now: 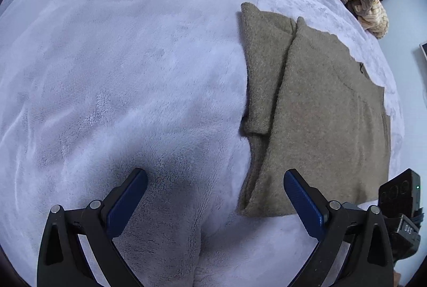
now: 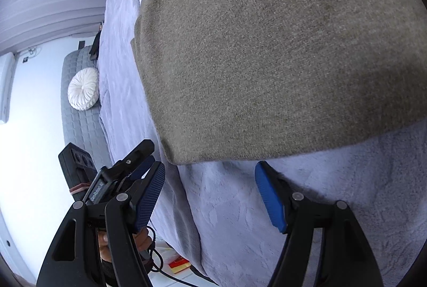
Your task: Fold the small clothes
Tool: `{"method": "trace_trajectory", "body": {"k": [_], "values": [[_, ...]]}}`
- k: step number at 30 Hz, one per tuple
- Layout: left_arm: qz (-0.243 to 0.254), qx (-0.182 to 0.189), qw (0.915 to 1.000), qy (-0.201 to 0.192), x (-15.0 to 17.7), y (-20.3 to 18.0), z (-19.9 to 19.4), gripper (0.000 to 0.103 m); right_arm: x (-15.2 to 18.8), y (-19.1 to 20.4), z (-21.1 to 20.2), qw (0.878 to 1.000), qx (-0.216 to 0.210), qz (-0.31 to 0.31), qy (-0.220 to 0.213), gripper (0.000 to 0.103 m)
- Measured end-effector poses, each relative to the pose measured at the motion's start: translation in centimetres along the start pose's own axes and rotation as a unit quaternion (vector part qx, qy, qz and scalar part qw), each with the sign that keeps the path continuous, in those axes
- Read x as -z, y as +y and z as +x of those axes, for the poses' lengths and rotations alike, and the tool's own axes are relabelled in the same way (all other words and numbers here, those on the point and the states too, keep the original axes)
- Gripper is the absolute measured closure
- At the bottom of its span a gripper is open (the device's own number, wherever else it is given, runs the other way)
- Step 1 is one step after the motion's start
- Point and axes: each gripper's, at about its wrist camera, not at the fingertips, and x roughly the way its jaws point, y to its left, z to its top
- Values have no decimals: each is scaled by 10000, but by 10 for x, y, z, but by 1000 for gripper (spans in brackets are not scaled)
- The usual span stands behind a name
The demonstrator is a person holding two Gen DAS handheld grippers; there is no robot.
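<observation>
Left gripper [image 1: 215, 200] and right gripper [image 2: 209, 192]: both released, jaws wide and empty, poised over the near edge of the lavender blanket [image 1: 120, 60]. Olive knit garment [image 1: 320, 113]: flat near that edge, sleeve folded in. Step judged mid-fold; next calls for pinching its near hem.

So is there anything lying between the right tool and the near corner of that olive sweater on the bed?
Nothing visible does. Only bare lavender blanket lies between the open right tool and the near corner of the olive sweater. The left tool sits off to the side, beyond the bed edge, clear of that path.
</observation>
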Motion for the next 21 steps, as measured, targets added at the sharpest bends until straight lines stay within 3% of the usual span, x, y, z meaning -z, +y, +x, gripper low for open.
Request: {"method": "trace_trajectory", "body": {"k": [6, 11, 13, 14, 15, 21], "values": [[-260, 781, 9966, 30, -9, -1, 3, 1, -3, -6, 16, 9975, -546, 416, -191, 28], [-463, 1548, 9865, 271, -9, -5, 12, 1, -3, -10, 21, 9900, -985, 843, -550, 29], [-561, 1827, 9811, 317, -7, -7, 15, 1, -7, -15, 21, 9837, -1349, 1040, -583, 54], [-638, 1979, 9776, 337, -8, -7, 16, 1, -10, -16, 21, 9816, -1458, 1097, -562, 83], [-686, 2084, 9750, 358, -8, -7, 16, 1, -13, -16, 20, 9807, -1513, 1108, -557, 94], [-792, 2598, 9614, 447, -37, -17, 32, 1, -21, 9, -10, 9772, -1974, 451, -632, 94]]}}
